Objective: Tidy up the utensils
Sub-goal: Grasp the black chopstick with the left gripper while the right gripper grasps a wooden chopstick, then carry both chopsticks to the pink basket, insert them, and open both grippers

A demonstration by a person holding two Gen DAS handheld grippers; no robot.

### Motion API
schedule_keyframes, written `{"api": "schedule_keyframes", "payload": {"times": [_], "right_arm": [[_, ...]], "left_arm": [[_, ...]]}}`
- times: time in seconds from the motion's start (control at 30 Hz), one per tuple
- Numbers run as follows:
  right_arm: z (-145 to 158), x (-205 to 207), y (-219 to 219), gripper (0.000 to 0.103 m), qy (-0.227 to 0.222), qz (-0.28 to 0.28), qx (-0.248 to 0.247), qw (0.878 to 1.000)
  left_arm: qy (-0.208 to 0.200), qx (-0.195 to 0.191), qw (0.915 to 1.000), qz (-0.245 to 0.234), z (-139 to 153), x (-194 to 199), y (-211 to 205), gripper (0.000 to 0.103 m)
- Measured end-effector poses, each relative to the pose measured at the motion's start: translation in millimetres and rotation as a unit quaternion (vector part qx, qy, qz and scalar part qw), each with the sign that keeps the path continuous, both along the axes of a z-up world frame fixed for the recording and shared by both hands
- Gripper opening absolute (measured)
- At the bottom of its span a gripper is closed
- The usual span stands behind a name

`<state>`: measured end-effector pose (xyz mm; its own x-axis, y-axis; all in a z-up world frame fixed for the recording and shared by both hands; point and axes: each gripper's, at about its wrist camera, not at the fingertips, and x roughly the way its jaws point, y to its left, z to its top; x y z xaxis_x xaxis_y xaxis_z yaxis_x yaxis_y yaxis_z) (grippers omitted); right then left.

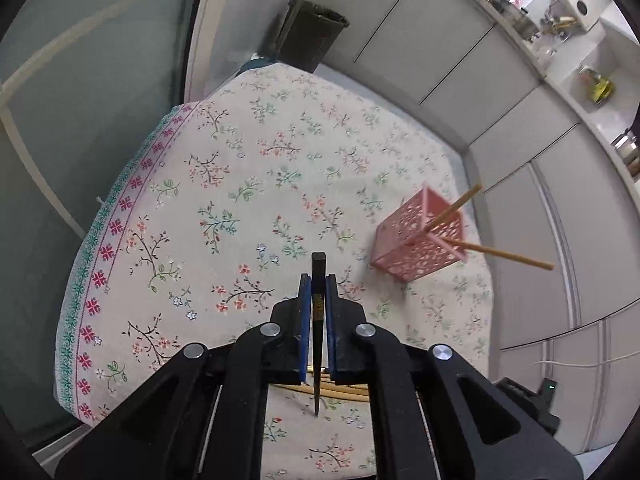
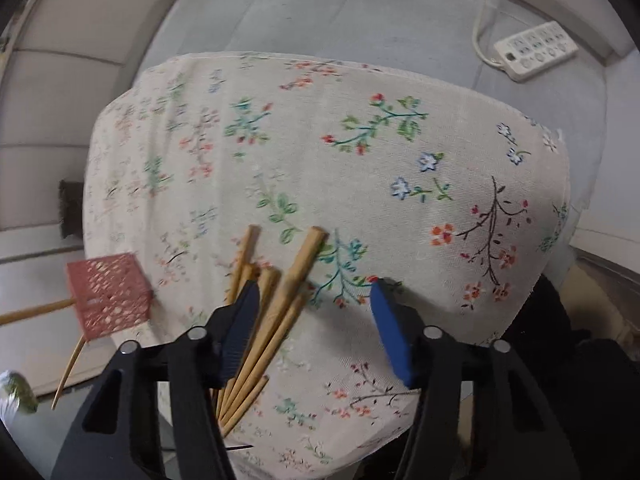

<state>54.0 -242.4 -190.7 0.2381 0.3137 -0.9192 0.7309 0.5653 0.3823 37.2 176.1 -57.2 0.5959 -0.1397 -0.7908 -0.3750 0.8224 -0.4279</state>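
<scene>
1. Left gripper (image 1: 319, 280): fingers clenched on 1 dark chopstick (image 1: 318, 320), which runs straight along the finger line, blunt end poking out past the tips, thin end hanging back toward the desk (image 1: 240, 168).
2. Key relation: the pink basket (image 1: 420, 240) sits ahead and to the right of the left fingers, well apart, near the desk's right edge. The held stick's long axis points past the basket's left side, so I'd judge the move needs a swing right and a tip-down.
3. Basket already holds 2 wooden chopsticks (image 1: 504, 254) leaning out over its right rim; they could block the drop-in.
4. Right gripper (image 2: 316, 292): fingers apart, grasping nothing, half spread over the wooden chopstick pile (image 2: 276, 312). The pile lies right of the basket, long axes roughly along the fingers, mostly by the left finger.
5. Left hand is nearer to delivery; right is lined up for the next pick.
6. Off the desk: power strip (image 2: 536, 56) and dark bin (image 1: 316, 36), both clear of the basket.
</scene>
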Motion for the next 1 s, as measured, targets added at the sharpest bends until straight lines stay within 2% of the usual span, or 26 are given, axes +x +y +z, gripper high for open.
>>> {"api": "schedule_keyframes", "payload": {"times": [0.07, 0.17, 0.23, 0.3, 0.37, 0.43, 0.5, 0.53, 0.6, 0.67, 0.83, 1.0], "right_arm": [[3.3, 8.5, 9.1, 0.05, 0.007, 0.017, -0.035, 0.999], [4.3, 15.0, 18.6, 0.05, 0.02, -0.004, -0.075, 0.997], [5.4, 21.7, 27.2, 0.046, 0.038, -0.013, -0.114, 0.993], [3.6, 28.1, 32.5, 0.018, 0.043, -0.009, -0.137, 0.99], [4.3, 32.0, 36.5, 0.017, 0.034, -0.013, -0.149, 0.988], [2.9, 34.8, 34.3, 0.01, 0.001, -0.016, -0.114, 0.993], [4.1, 34.4, 32.8, 0.009, -0.023, -0.012, -0.094, 0.995], [9.0, 34.1, 33.1, 0.009, -0.049, -0.006, -0.084, 0.995], [26.7, 34.5, 38.8, 0.009, -0.086, 0.019, -0.094, 0.992], [51.6, 33.6, 45.5, 0.009, -0.13, 0.047, -0.1, 0.985], [111.5, 21.0, 51.1, 0.009, -0.219, 0.095, -0.112, 0.965], [162.1, 10.1, 45.8, 0.008, -0.271, 0.124, -0.12, 0.947]], "left_arm": [[-0.01, -0.005, 0.9999, -0.005, 3.8, 3.1, -1.3, 0.006], [-0.023, -0.006, 0.9997, -0.006, 11.5, 0.3, 2.5, 0.006], [-0.027, -0.013, 0.9995, -0.002, 13.0, -2.8, 8.6, 0.006], [-0.031, -0.023, 0.9992, 0.003, 14.6, -3.8, 15.0, 0.006], [-0.037, -0.028, 0.9989, 0.005, 16.9, -5.1, 19.1, 0.006], [-0.042, -0.028, 0.9987, 0.004, 18.8, -5.9, 21.2, 0.006], [-0.045, -0.026, 0.9986, 0.004, 20.3, -7.4, 24.5, 0.006], [-0.046, -0.026, 0.9986, 0.007, 20.9, -8.5, 26.2, 0.006], [-0.053, -0.027, 0.9982, 0.009, 23.5, -10.5, 29.6, 0.006], [-0.068, -0.02, 0.9975, 0.006, 29.7, -12.6, 28.9, 0.006], [-0.11, 0.043, 0.993, -0.003, 57.6, -21.5, 16.0, 0.006], [-0.143, 0.062, 0.9876, -0.016, 83.6, -29.4, 7.1, 0.006]]}}
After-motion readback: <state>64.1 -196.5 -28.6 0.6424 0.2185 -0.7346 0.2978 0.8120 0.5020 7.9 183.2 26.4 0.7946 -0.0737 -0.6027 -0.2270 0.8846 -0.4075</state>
